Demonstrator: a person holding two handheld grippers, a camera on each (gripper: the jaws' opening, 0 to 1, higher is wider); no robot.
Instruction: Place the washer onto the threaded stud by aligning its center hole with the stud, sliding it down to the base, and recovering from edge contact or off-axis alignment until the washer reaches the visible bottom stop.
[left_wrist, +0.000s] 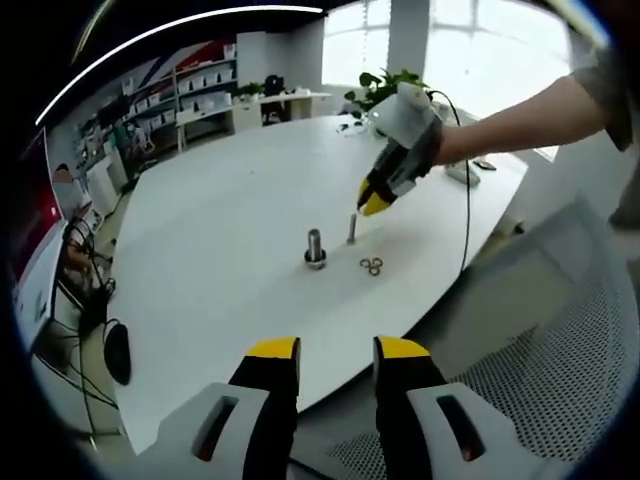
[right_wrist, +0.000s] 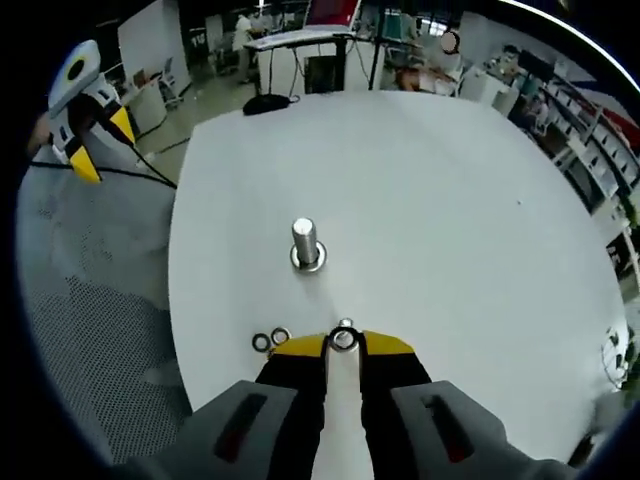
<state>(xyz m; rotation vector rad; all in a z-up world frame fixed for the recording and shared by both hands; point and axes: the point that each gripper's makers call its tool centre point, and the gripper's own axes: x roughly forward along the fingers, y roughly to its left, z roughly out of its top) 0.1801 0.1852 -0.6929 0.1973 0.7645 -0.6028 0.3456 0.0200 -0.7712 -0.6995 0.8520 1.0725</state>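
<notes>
Washer sat between the right gripper fingers, seemingly clamped at its rim, near the stud on the counter. Thin, stiff and slick steel, it probably wanted an edge grip leaving the hole clear. Left gripper fingers stood apart, empty.

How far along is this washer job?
Early on. Done: the right claw seems to have picked up a washer, pinched at its tips. In hand: it hovers just above the thin stud; the washer is not yet on it. Left: sliding it down to the base. Two spare washers lie on the table; the left claw is open.
</notes>
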